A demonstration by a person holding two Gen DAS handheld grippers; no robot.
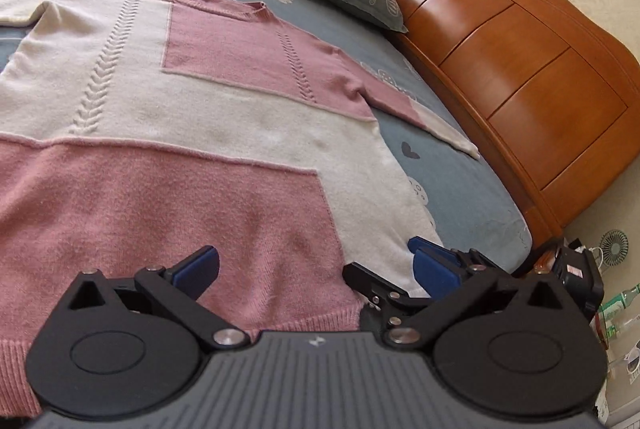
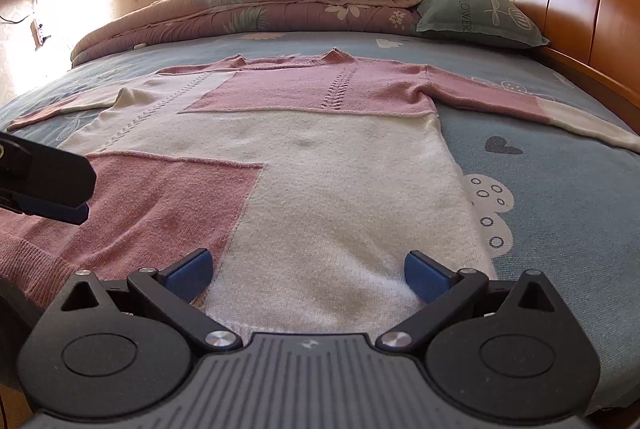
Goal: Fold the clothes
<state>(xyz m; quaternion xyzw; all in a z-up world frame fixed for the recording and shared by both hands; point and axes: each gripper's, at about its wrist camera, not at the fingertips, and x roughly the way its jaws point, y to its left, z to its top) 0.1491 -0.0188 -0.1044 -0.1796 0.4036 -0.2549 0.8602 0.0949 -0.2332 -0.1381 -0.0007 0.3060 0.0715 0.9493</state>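
Note:
A pink and cream knit sweater lies flat on the bed, face up, sleeves spread, collar at the far end; it also shows in the right wrist view. My left gripper is open, its blue pads over the pink hem near the front edge. My right gripper is open over the cream hem part, pads apart. The right gripper also shows in the left wrist view, close beside the left one. The left gripper's finger shows at the left edge of the right wrist view.
The bed has a blue patterned sheet. A folded floral quilt and a grey-green pillow lie at the far end. A wooden headboard runs along the right side. A small fan and bottles stand beyond the bed corner.

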